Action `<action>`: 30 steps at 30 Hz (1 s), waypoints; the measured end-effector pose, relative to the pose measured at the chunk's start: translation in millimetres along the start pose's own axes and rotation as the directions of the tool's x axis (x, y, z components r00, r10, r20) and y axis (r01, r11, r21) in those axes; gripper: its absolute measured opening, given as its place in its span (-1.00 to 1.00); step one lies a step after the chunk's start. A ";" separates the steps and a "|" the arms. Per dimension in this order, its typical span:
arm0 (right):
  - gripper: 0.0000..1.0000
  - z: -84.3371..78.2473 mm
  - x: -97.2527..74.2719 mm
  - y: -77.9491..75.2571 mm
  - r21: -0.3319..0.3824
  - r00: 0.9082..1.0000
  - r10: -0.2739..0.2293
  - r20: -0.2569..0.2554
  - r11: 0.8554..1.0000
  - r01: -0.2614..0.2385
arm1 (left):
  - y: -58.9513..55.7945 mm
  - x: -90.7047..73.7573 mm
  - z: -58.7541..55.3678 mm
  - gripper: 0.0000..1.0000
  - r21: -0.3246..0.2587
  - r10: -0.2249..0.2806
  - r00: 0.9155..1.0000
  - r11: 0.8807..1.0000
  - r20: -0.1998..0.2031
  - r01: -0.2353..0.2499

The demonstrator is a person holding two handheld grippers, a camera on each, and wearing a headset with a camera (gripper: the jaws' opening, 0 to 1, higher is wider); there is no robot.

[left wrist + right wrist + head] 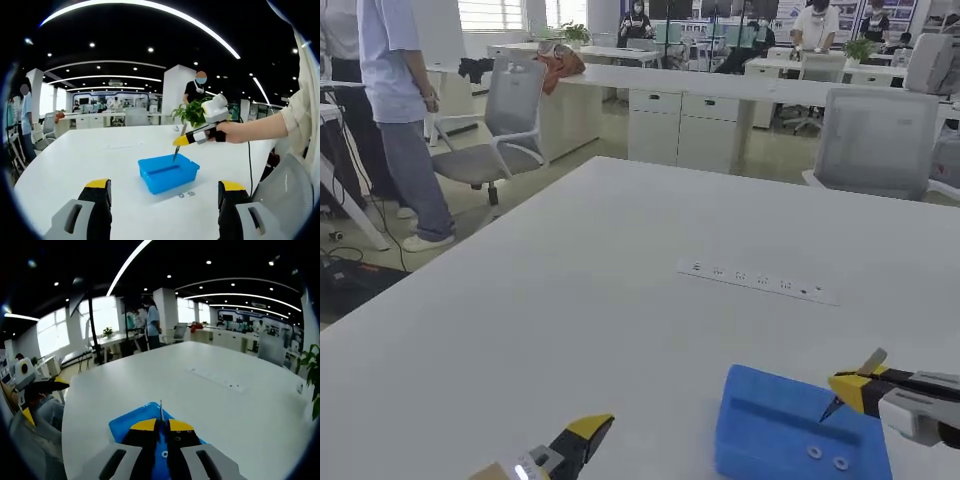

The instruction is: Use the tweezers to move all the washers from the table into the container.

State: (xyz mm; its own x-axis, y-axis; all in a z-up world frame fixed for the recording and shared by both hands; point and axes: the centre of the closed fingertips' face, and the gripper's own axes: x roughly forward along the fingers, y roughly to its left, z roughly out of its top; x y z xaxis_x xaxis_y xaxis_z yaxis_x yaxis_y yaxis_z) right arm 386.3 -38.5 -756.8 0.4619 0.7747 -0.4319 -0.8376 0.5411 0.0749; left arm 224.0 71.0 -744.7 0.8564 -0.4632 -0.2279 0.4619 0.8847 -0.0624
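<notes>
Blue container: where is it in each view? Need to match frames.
Head view: blue container lower right, at the bottom edge.
Left gripper view: container centre, slightly below middle.
Right gripper view: container bottom centre, partly hidden.
Shared landmark: power strip on the table beyond it.

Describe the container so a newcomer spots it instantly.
On the big white table, on the near side of the inset socket strip, sits the container: a shallow rectangular tray beneath the tweezers held in the right tongs. It is the one bright blue thing on the white top.
</notes>
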 end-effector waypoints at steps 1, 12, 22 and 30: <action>-0.94 1.4 -2.0 0.3 0.002 1.000 -0.001 0.007 1.000 0.001 | -0.3 0.1 -0.4 0.80 0.001 -0.001 1.000 1.000 -0.002 0.001; -0.94 17.3 -25.2 15.2 0.030 0.996 0.003 0.093 1.000 -0.005 | -2.0 0.6 -2.9 0.79 0.011 -0.008 1.000 1.000 -0.017 0.008; -0.94 14.8 -43.0 28.7 0.052 0.993 0.004 0.122 0.999 -0.011 | -3.8 1.3 -2.7 0.79 0.011 -0.017 1.000 1.000 -0.015 0.017; -0.94 -2.2 -53.3 42.2 0.078 0.994 0.013 0.112 0.997 -0.022 | -5.1 1.7 -4.1 0.78 0.007 -0.027 0.999 1.000 -0.019 0.027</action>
State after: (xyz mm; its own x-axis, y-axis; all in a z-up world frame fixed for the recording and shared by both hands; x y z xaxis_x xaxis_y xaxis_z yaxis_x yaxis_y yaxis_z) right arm 325.7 -57.7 -732.6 0.4806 0.8135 -0.3275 -0.8223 0.5478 0.1539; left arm 222.2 65.8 -748.8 0.8391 -0.4858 -0.2447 0.4864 0.8715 -0.0622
